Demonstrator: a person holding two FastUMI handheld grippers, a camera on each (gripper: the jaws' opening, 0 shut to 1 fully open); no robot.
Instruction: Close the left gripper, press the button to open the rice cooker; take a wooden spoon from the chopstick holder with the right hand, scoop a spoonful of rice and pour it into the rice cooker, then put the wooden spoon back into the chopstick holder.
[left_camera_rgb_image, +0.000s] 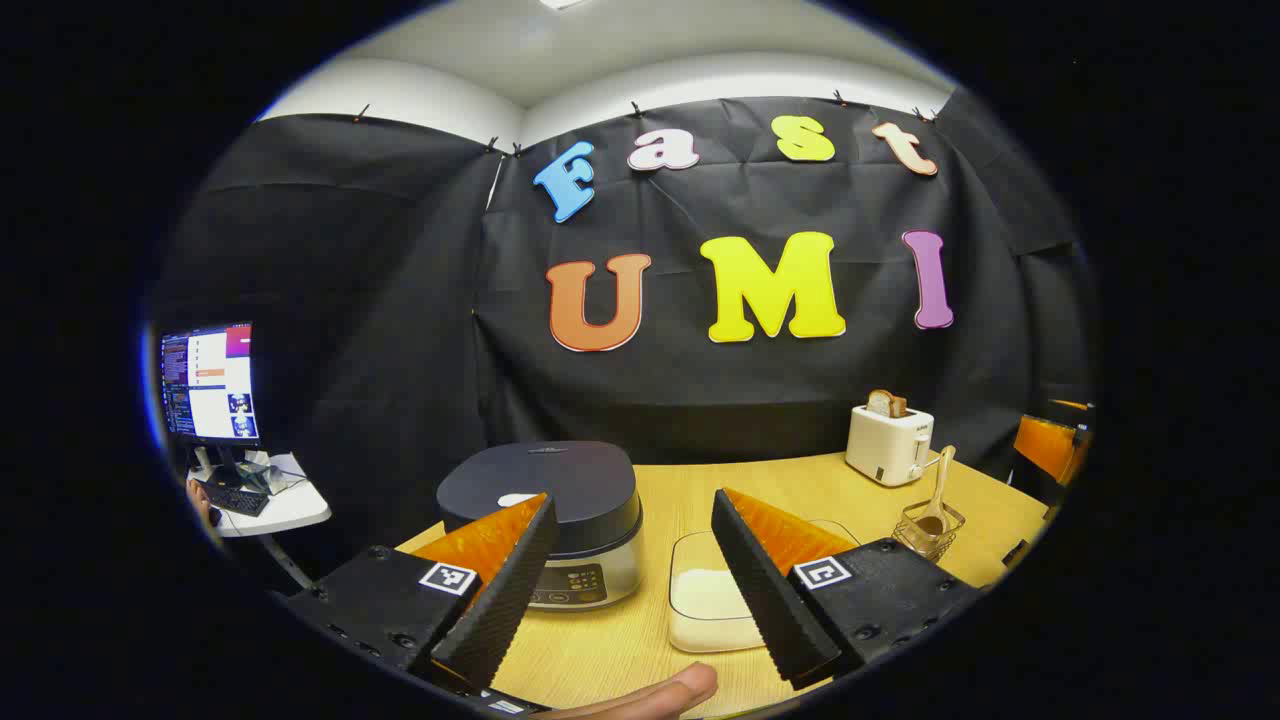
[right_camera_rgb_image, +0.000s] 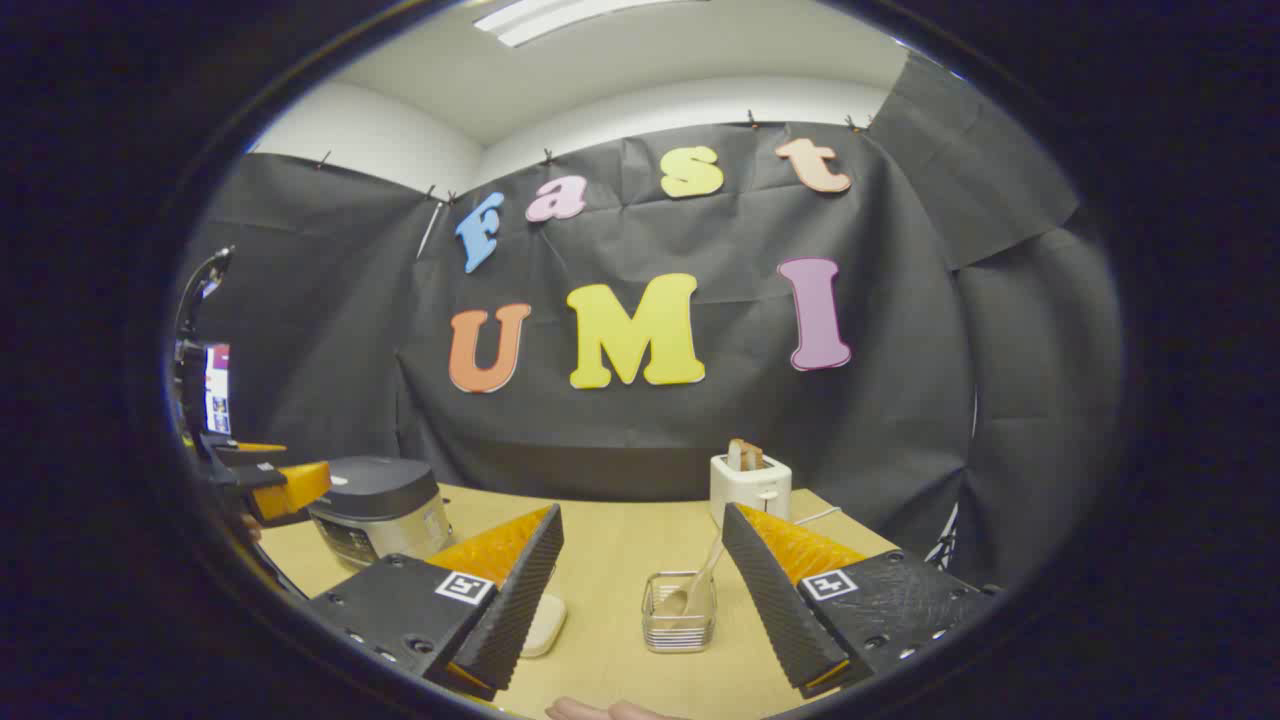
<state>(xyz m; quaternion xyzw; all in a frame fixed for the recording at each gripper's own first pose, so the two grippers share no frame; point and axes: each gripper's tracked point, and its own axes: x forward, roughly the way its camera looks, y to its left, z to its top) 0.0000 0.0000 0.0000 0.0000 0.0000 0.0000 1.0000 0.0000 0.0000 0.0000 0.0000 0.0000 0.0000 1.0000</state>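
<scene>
The rice cooker (left_camera_rgb_image: 555, 520) has a dark lid that is down and a pale body, and it sits on the wooden table (left_camera_rgb_image: 640, 650) just ahead of my left gripper (left_camera_rgb_image: 634, 520), which is open with nothing between its fingers. A shallow white dish of rice (left_camera_rgb_image: 705, 595) lies beside the cooker. The wooden spoon (left_camera_rgb_image: 940, 485) stands in the wire chopstick holder (left_camera_rgb_image: 928, 530) at the right. In the right gripper view my right gripper (right_camera_rgb_image: 640, 530) is open, and the holder (right_camera_rgb_image: 678, 610) with the spoon (right_camera_rgb_image: 700, 585) stands between its fingers, farther off. The cooker (right_camera_rgb_image: 380, 505) is at the left there, with the left gripper (right_camera_rgb_image: 285, 490) beside it.
A white toaster (left_camera_rgb_image: 888, 445) with bread in it stands at the back right of the table (right_camera_rgb_image: 620, 560), and also shows as the toaster (right_camera_rgb_image: 750, 485) behind the holder. A monitor (left_camera_rgb_image: 210, 385) and keyboard sit on a small side table at far left. A finger (left_camera_rgb_image: 650, 692) shows at the bottom edge.
</scene>
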